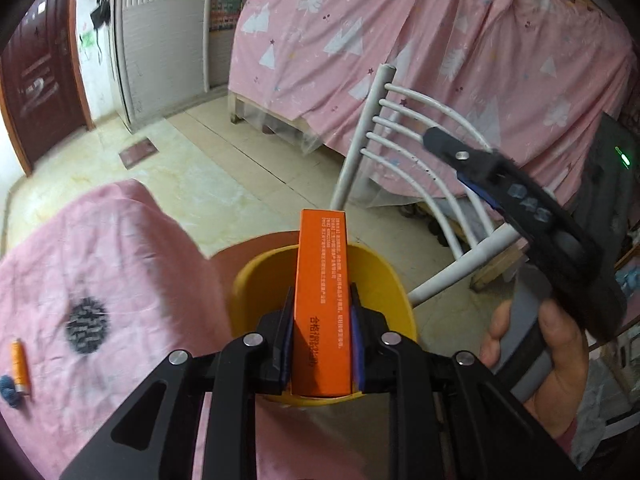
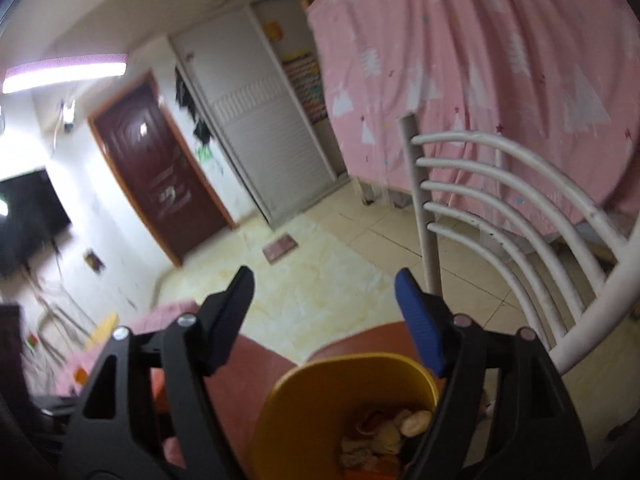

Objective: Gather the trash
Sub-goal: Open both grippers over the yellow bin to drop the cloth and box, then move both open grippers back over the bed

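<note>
The left claw [image 1: 322, 332] is closed on a long orange box [image 1: 323, 300] printed with small text. Its blue pads [image 1: 286, 340] press both long sides of the box, which points forward out of the jaws. The box hangs directly over a yellow bin [image 1: 372, 276], its far end past the bin's back rim. The bin stands on a reddish-brown seat [image 2: 256, 364].

The right claw [image 2: 325, 320] has its jaws spread wide with nothing between them. It hovers over the same yellow bin [image 2: 312, 384], where scraps of trash [image 2: 384, 436] lie in a heap at the bottom. In the left wrist view, a hand [image 1: 548, 364] grips this second claw's handle at the right edge.

To the left of the bin lies a pink cloth [image 1: 112, 280] with a dark round print. A small orange tube [image 1: 20, 366] rests on it near the left edge, well apart from the bin.

Behind the bin rises the curved white back of a metal chair [image 2: 480, 208]. Beyond that are pale floor tiles [image 1: 200, 152], a large pink sheet with white trees [image 1: 400, 48], a white wardrobe [image 2: 256, 140] and a dark red door [image 2: 156, 168].
</note>
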Demonstrator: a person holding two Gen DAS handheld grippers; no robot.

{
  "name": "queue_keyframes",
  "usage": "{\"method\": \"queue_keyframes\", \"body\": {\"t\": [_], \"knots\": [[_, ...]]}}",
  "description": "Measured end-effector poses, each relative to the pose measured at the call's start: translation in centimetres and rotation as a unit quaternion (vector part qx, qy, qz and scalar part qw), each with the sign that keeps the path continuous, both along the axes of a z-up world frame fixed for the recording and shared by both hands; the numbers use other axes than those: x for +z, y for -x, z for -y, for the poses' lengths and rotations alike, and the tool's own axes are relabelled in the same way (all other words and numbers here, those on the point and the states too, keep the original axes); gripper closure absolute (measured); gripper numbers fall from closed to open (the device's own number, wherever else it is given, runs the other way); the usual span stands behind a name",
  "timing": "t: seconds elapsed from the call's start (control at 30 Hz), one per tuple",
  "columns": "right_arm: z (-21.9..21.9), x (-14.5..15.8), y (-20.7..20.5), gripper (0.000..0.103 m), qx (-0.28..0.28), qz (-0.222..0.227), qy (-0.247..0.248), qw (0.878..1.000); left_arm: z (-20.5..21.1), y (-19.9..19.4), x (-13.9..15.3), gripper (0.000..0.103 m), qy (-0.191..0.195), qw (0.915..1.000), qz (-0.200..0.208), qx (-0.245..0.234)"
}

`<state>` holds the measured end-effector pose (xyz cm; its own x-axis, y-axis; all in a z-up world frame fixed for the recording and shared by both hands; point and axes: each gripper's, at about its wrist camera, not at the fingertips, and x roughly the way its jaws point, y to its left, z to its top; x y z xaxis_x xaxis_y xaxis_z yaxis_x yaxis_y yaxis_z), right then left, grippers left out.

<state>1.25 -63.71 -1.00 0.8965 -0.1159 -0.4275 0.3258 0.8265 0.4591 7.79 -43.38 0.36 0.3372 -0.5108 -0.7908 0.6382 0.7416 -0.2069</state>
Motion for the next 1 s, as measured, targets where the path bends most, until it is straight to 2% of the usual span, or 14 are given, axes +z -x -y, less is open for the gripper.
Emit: {"method": "queue_keyframes", "body": {"t": [0.1, 0.2, 0.27, 0.33, 0.57, 0.67, 0.83, 0.93, 1.0], "knots": [[0.6, -0.1, 0.2, 0.026, -0.010, 0.006, -0.011, 1.000, 0.9, -0.8, -1.0, 0.086, 0.006, 0.9998, -0.021, -0.003], [0.7, -0.2, 0.0, 0.026, -0.004, 0.009, -0.018, 1.000, 1.5, -1.1, -1.4, 0.077, 0.004, 0.9998, -0.021, -0.002], [0.5, -0.1, -0.2, 0.026, 0.000, 0.009, -0.015, 1.000, 1.5, -1.2, -1.5, 0.060, 0.005, 0.9997, -0.023, -0.001], [0.0, 0.1, -0.6, 0.026, 0.007, 0.009, -0.009, 1.000, 1.1, -1.3, -1.6, 0.052, 0.003, 0.9997, -0.021, 0.010], [-2.1, 0.6, -1.7, 0.025, 0.032, 0.006, 0.010, 0.999, -2.0, -1.3, -0.6, 0.050, 0.012, 0.9992, -0.014, 0.035], [-3.6, 0.8, -2.4, 0.025, 0.050, 0.003, 0.018, 0.999, -4.5, -0.9, 0.5, 0.043, 0.023, 0.9985, -0.001, 0.049], [-6.7, 1.8, -3.1, 0.024, 0.078, 0.008, 0.042, 0.996, -8.7, -0.6, 2.4, 0.036, 0.033, 0.9961, 0.026, 0.077], [-8.8, 2.6, -3.4, 0.018, 0.097, 0.012, 0.062, 0.993, -11.5, -0.8, 3.3, 0.033, 0.036, 0.9936, 0.040, 0.099], [-10.5, 3.1, -3.7, 0.018, 0.112, 0.012, 0.079, 0.991, -13.2, -1.1, 3.6, 0.032, 0.037, 0.9920, 0.044, 0.113]]}}
